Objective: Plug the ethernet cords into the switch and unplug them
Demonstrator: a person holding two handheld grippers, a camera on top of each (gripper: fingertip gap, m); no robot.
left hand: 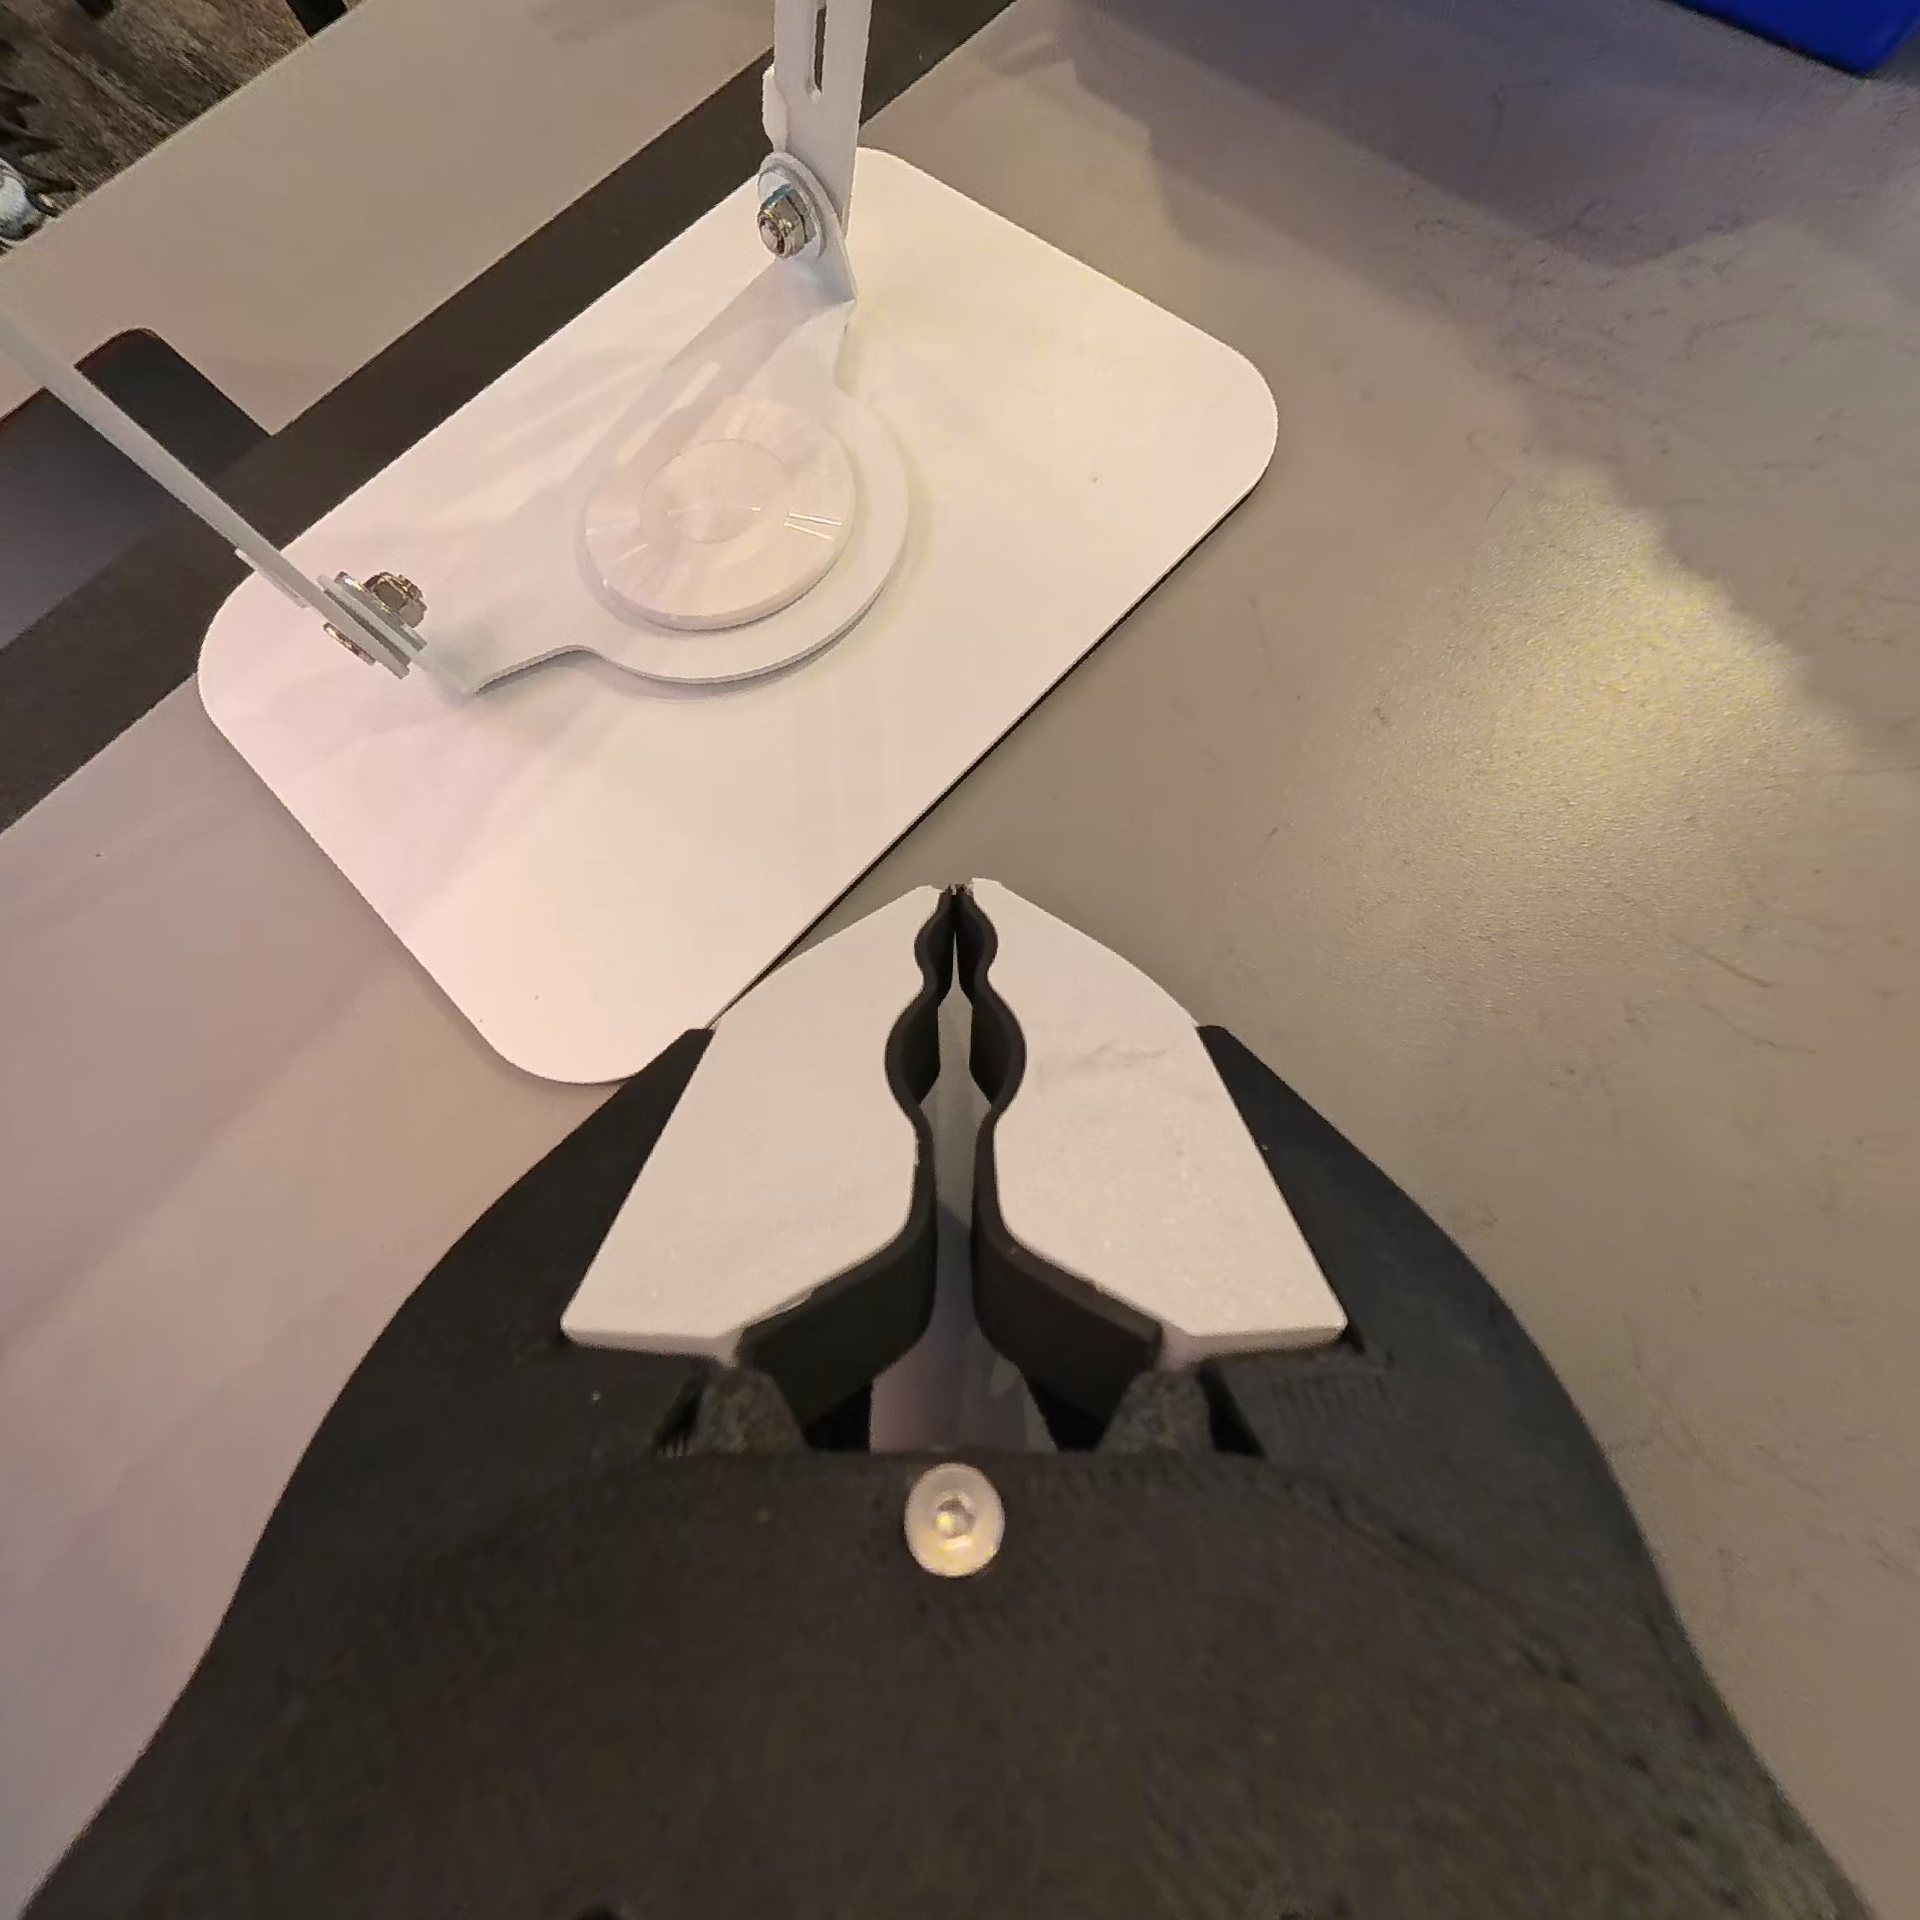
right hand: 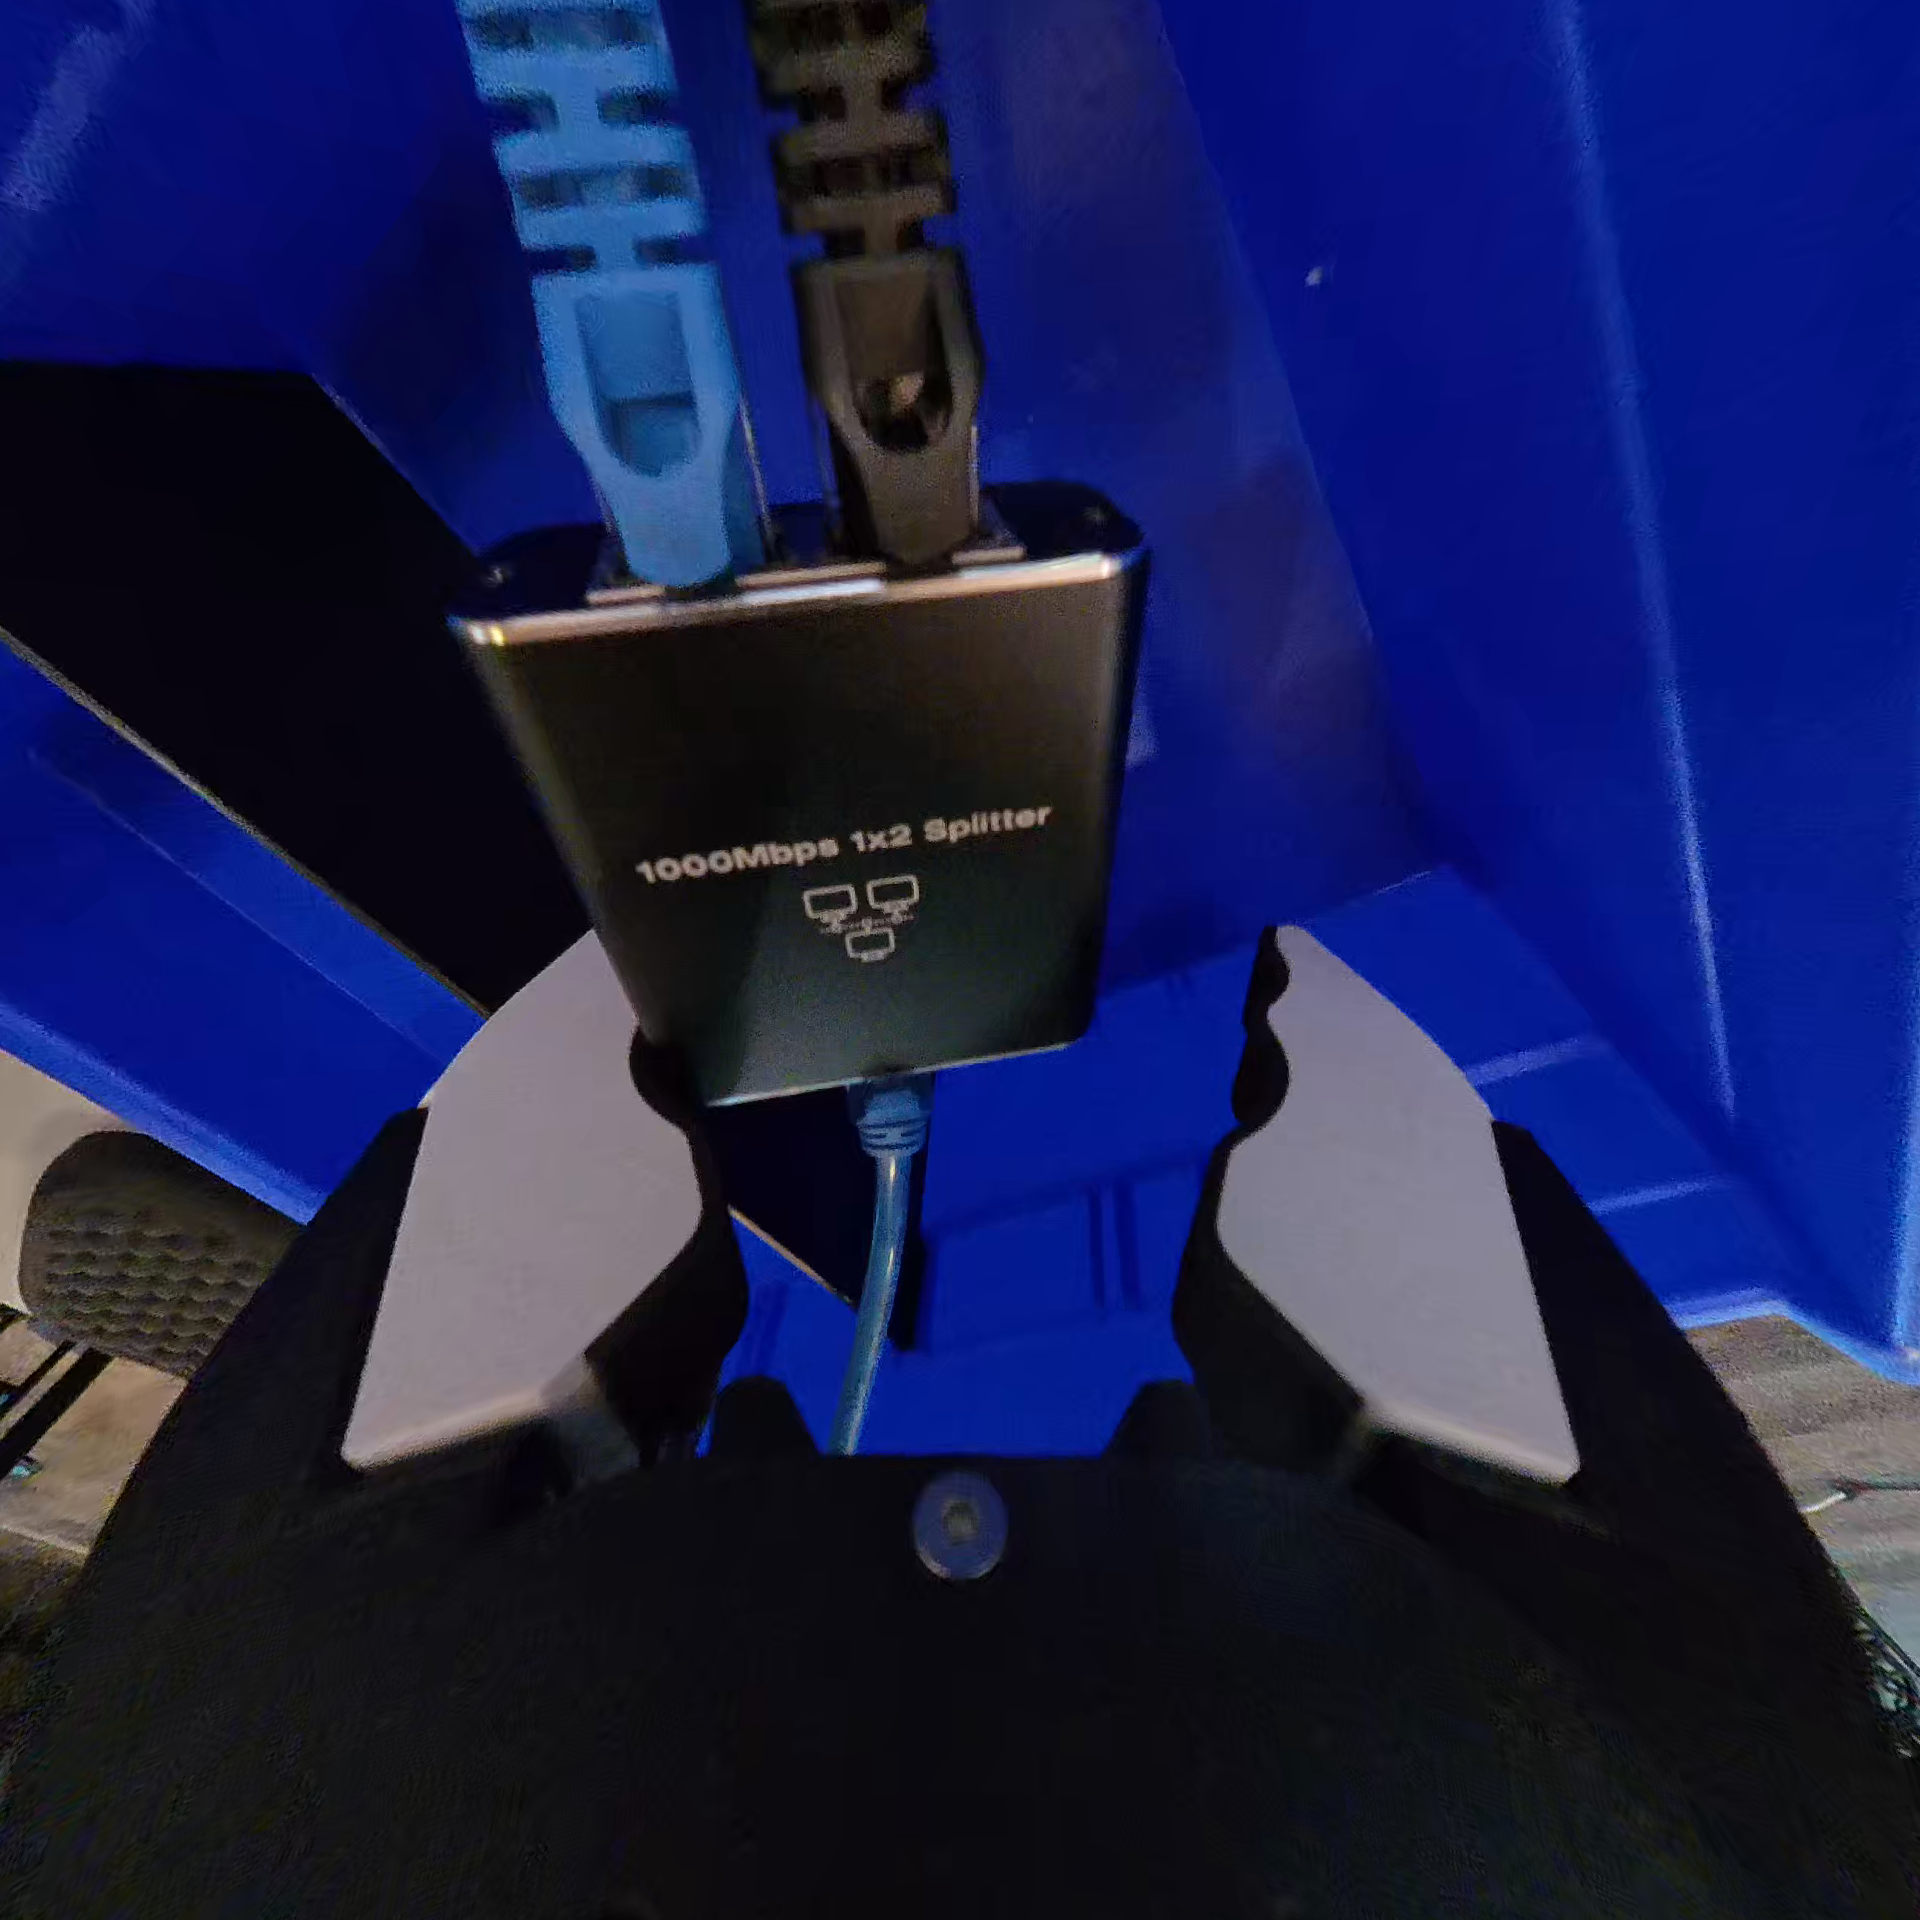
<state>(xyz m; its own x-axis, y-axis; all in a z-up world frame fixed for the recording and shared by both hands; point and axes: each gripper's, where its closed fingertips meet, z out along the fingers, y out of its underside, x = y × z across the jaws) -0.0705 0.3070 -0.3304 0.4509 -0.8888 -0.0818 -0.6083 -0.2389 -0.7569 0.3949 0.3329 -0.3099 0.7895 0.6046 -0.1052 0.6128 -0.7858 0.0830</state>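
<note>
So at this point both far-end ports of the small black metal switch box (right hand: 800, 821) were filled: a light blue ethernet plug (right hand: 649, 436) on the left and a black ethernet plug (right hand: 904, 416) just beside it on the right, both seated. A thin blue cord (right hand: 873, 1278) also ran out of the near end, back between the fingers. My read is the plugging half was done and the unplugging half was about to start.

The right gripper (right hand: 956, 1029) was spread wide. The switch box sat just ahead of it, its near corner lying over the left finger (right hand: 540, 1174); whether it actually touched the pad there I couldn't tell. The right finger (right hand: 1382, 1174) stood well clear of the box, so nothing was clamped. All of this was down inside a blue plastic bin (right hand: 1455, 520).

Next move probably needs those fingers to close on the box sides to steady it, or to go forward to a plug and squeeze its latch tab before pulling straight back.

The left gripper (left hand: 956, 904) was pinched fully together on nothing, hovering over the grey tabletop (left hand: 1455, 727), with a flat white metal stand base (left hand: 644, 790) just ahead and to its left.
</note>
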